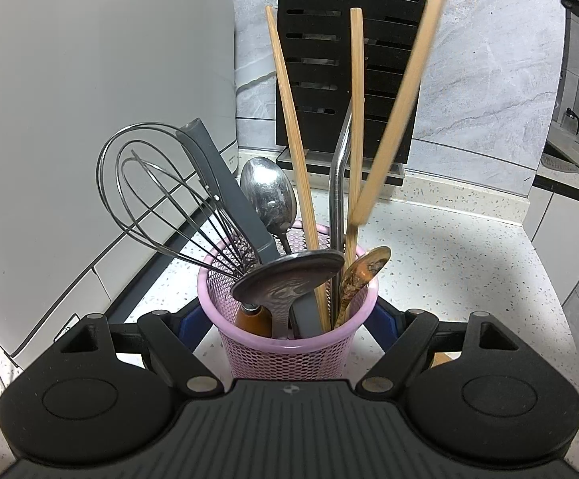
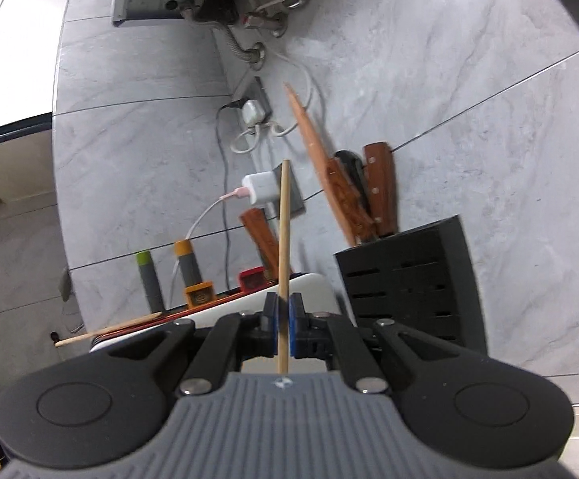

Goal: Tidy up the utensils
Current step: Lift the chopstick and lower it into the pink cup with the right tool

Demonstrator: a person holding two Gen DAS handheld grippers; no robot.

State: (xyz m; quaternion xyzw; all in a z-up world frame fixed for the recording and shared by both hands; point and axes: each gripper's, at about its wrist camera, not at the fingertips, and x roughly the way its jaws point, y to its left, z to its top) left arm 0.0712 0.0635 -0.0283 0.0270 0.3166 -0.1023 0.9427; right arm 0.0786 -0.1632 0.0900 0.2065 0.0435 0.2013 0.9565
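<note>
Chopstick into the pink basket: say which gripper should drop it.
Right. The right gripper already clamps the chopstick, whose tip hangs above the pink basket. The left gripper straddles that basket, jaws spread.

Even, bright indoor light; speckled white tabletop shadowed toward 3 o'clock; slanted bamboo chopstick motion-blurred; fisheye edges bowed, corners black.

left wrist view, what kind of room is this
Most likely a home kitchen: a pink utensil basket with a whisk on a speckled countertop, and a black knife block against marble-look wall tiles.
</note>
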